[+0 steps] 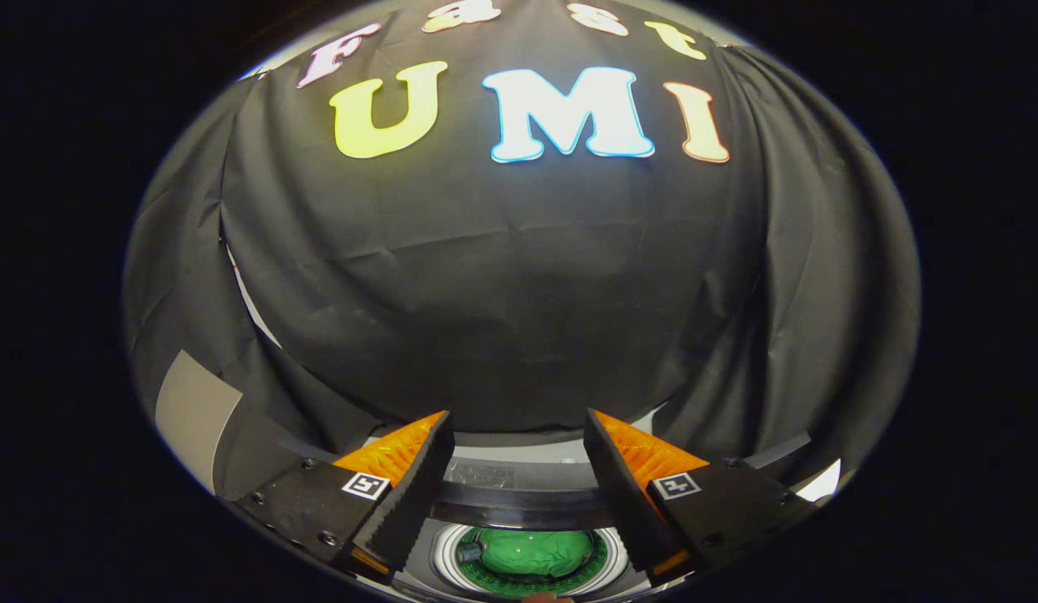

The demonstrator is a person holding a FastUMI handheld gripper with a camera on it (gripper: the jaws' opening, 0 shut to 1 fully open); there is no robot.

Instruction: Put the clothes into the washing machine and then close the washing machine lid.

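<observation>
From the gripper view, my gripper hangs with fingers spread and empty above the washing machine, the green clothes already lying in its drum between them, so I judge loading done and reaching the lid comes next

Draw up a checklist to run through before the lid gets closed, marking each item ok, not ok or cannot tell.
1. Tongs open and holding nothing: ok.
2. Green cloth inside the drum: ok.
3. No cloth hanging over the drum's rim: cannot tell, the near edge is cut off.
4. Lid shut: not ok, the drum is open from above.
5. Lid's position for a grip: cannot tell; a dark curved band lies behind the drum, between the fingers.
</observation>
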